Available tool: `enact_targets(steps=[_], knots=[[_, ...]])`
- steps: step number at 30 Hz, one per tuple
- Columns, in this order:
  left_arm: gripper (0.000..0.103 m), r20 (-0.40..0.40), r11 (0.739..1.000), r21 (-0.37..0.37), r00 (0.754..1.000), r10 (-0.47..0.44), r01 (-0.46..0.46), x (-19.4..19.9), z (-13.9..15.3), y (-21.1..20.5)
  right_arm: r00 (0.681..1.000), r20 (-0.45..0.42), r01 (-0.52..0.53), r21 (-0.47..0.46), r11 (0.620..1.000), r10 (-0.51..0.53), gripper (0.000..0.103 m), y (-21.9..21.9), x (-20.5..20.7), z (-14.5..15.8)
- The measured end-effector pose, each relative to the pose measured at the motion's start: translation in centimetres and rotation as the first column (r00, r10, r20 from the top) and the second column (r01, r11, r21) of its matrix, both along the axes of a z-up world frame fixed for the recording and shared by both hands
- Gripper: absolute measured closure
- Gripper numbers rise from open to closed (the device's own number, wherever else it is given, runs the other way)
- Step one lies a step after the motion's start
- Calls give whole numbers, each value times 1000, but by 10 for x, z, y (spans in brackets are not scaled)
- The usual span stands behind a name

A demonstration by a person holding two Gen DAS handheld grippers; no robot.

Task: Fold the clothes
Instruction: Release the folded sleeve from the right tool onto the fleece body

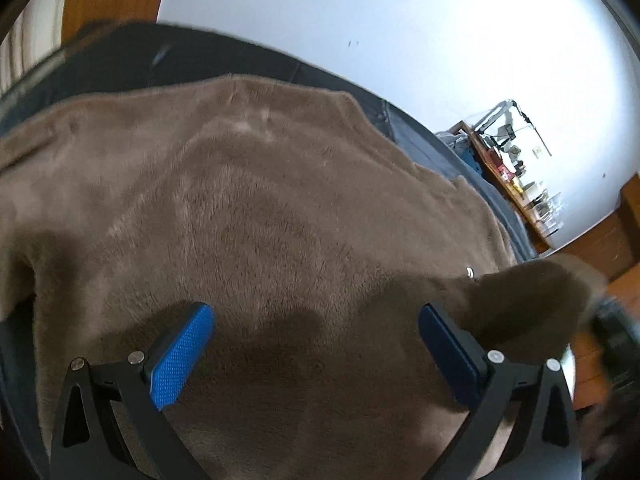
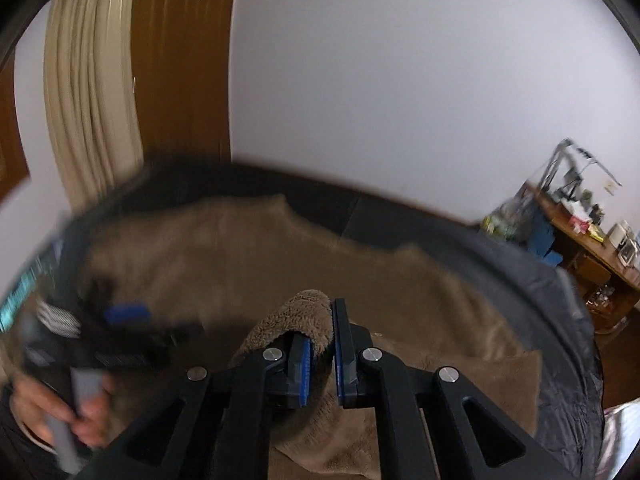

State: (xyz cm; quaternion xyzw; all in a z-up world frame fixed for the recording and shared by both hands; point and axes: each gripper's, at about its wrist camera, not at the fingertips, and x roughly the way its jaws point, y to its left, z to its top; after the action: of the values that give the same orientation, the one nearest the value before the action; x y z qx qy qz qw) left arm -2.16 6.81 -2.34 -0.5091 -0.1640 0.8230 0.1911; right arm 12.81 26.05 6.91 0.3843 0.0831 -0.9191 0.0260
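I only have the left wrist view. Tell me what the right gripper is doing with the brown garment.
Observer: The right gripper is shut on a bunched fold of the brown fleece garment; the fabric pokes up between its fingers.
Operator: Report the left gripper from that side.
Observer: The right wrist view shows the left gripper blurred at the left, over the garment, with a hand on its grey handle.
Operator: Say whether more cloth lies under the right gripper.
Observer: Yes, a flat brown layer spreads beneath it, over a dark quilted cover.
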Motion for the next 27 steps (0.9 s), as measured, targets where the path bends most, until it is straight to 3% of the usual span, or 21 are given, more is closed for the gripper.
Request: enact_targets(steps=[4, 7, 9, 10, 11, 14, 16, 19, 25, 27], knots=[[0, 10, 1000, 21, 1000, 5, -6, 0, 0, -1, 987, 153, -51, 4, 999, 50, 93, -12, -15, -41], [0, 4, 1000, 18, 1000, -5, 5, 0, 0, 2, 975, 193, -104, -38, 994, 109, 85, -13, -3, -53], [0, 10, 1000, 16, 1000, -10, 10, 0, -2, 3, 965, 212, -138, -80, 987, 152, 67, -14, 5, -59], [0, 12, 1000, 16, 1000, -10, 10, -1, -3, 3, 964, 207, -146, -107, 984, 165, 41, -11, 7, -54], [0, 15, 1000, 17, 1000, -10, 10, -1, -4, 3, 966, 193, -147, -138, 980, 172, 27, -8, 10, -51], [0, 14, 1000, 28, 1000, -13, 13, -2, -4, 2, 973, 120, -165, -228, 959, 196, 26, 5, 29, -39], [0, 14, 999, 37, 1000, -18, 17, -3, -4, 2, 984, 86, -132, -258, 957, 159, 26, 19, 38, -36], [0, 14, 998, 49, 1000, -26, 25, -3, -5, 2, 998, 64, 8, -226, 974, 7, 26, 43, 41, -42], [0, 1, 998, 56, 999, -32, 32, -4, -6, 3, 995, 96, 51, -167, 985, -35, 26, 41, 23, -70], [0, -4, 997, 66, 999, -32, 32, -6, -6, 2, 994, 110, -6, -141, 990, 22, 26, 24, 17, -80]])
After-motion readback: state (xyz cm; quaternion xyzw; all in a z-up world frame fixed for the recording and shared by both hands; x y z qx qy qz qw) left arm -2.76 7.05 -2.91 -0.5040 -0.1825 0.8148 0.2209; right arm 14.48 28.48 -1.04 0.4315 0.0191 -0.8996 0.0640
